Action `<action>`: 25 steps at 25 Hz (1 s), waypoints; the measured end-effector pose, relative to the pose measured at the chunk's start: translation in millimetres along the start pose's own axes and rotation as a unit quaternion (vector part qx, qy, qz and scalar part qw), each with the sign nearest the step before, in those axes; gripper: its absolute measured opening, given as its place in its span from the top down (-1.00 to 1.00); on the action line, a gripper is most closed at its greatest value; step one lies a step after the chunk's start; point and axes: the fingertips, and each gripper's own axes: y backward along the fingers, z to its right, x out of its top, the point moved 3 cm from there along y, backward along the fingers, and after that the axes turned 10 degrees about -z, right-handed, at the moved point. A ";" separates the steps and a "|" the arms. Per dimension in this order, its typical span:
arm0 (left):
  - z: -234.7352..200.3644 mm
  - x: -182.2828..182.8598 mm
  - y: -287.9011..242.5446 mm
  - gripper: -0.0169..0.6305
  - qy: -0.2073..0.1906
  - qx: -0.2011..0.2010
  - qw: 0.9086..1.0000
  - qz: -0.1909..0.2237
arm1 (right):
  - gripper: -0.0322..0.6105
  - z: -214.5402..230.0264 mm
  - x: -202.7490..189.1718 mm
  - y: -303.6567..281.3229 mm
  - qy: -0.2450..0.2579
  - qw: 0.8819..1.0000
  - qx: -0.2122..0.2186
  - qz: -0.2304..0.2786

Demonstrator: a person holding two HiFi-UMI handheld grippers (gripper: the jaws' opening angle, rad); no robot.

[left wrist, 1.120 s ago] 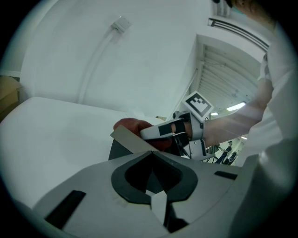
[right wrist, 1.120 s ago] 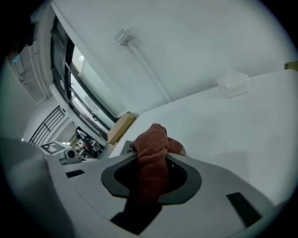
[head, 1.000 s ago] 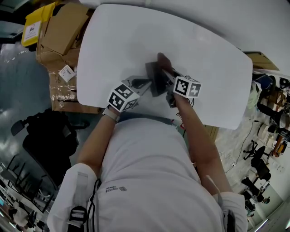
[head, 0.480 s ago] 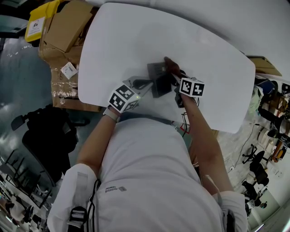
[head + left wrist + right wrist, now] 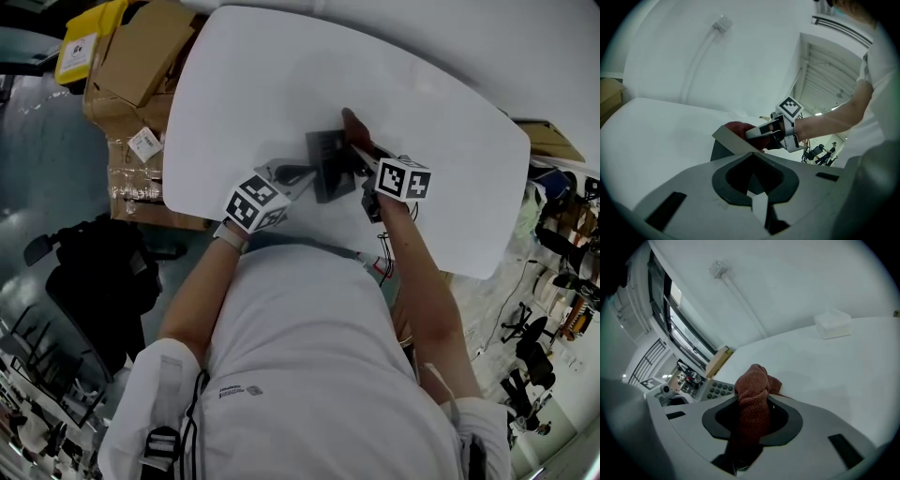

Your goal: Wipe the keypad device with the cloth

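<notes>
The dark keypad device (image 5: 326,155) lies mid-table on the white table (image 5: 244,84). My left gripper (image 5: 307,175) is shut on the device's near left edge; in the left gripper view the thin grey edge (image 5: 731,139) runs into the closed jaws of that gripper (image 5: 752,153). My right gripper (image 5: 359,150) is shut on a bunched red cloth (image 5: 351,122) that rests on the device's far right part. In the right gripper view the cloth (image 5: 752,390) fills the jaws, with round keys (image 5: 717,389) of the device just left of it.
Cardboard boxes (image 5: 136,56) and a yellow box (image 5: 80,42) are stacked off the table's left end. A small white box (image 5: 833,323) sits on the table farther back. A black chair (image 5: 94,272) stands on the floor at the left.
My right gripper has slid the cloth a little to the right across the device. The left gripper has kept its hold and place.
</notes>
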 end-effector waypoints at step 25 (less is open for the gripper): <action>1.2 0.2 -0.4 0.90 0.005 -0.007 1.000 0.005 | 0.55 -82.6 27.6 -14.7 0.054 0.994 0.070 0.062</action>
